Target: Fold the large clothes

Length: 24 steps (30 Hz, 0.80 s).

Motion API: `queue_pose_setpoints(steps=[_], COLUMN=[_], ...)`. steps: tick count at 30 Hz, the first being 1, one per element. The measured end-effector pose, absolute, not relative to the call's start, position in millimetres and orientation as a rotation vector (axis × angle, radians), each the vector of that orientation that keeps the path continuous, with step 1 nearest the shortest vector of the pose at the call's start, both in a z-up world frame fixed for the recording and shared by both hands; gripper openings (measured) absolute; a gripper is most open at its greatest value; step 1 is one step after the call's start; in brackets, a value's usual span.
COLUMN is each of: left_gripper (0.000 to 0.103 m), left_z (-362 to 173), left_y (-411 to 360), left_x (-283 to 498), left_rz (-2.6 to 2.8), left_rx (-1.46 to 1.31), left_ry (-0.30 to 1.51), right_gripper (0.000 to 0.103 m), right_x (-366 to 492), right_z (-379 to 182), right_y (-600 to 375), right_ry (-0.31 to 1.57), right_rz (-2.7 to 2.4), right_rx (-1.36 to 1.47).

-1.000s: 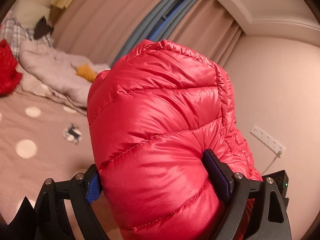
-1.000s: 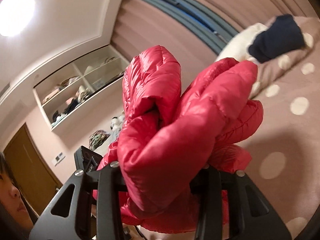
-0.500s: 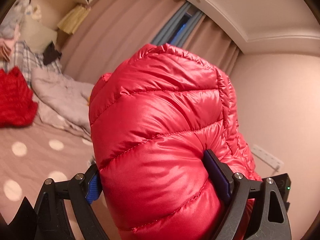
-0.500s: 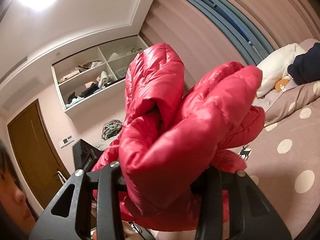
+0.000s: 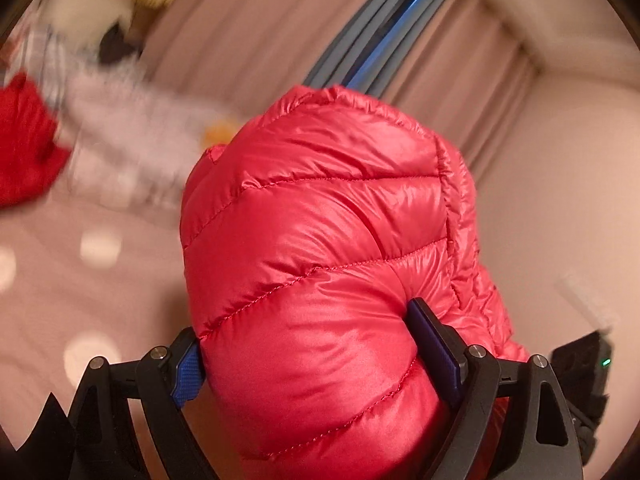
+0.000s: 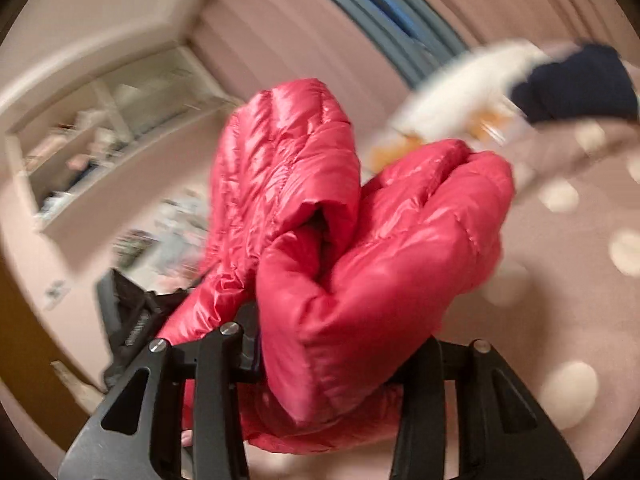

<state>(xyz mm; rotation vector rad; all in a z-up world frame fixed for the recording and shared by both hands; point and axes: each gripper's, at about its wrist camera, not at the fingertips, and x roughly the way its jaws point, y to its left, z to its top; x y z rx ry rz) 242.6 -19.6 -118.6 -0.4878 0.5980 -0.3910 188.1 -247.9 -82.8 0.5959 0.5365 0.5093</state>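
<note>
A shiny red quilted down jacket [image 5: 320, 248] fills the middle of the left wrist view. My left gripper [image 5: 308, 344] is shut on a thick puffed fold of it, blue pads pressed into both sides. In the right wrist view the same red jacket [image 6: 360, 248] bulges up in two bunched lobes, and my right gripper [image 6: 340, 356] is shut on the lower fold. The jacket hangs in the air above the bed. Both pairs of fingertips are buried in the fabric. The other gripper's black body [image 6: 128, 312] shows at the left behind the jacket.
A pink bedspread with pale dots [image 6: 580, 320] lies below. At the far end sit a pile of white bedding [image 5: 132, 136], a red garment [image 5: 24, 148], a dark blue item [image 6: 576, 88] and curtains [image 5: 280, 32]. Wall shelves [image 6: 92, 148] stand to the left.
Both grippers have swung and dipped with the jacket still held; the background has shifted and is now blurred. The person's face has left the right wrist view.
</note>
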Motion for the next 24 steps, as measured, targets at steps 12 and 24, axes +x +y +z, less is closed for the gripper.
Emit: queue_pose_setpoints(steps=[12, 24], left_gripper=[0.093, 0.096], left_z=[-198, -112], left_y=[-26, 2], left_x=[254, 170], left_rz=[-0.254, -0.087], left_rx=[-0.423, -0.323], left_ry=[0.716, 0.544], right_gripper=[0.061, 0.088], right_x=[228, 182], right_z=[-194, -124], right_y=[-251, -253], right_ry=[0.822, 0.759], right_rz=[0.257, 0.099], right_rx=[0.441, 0.327])
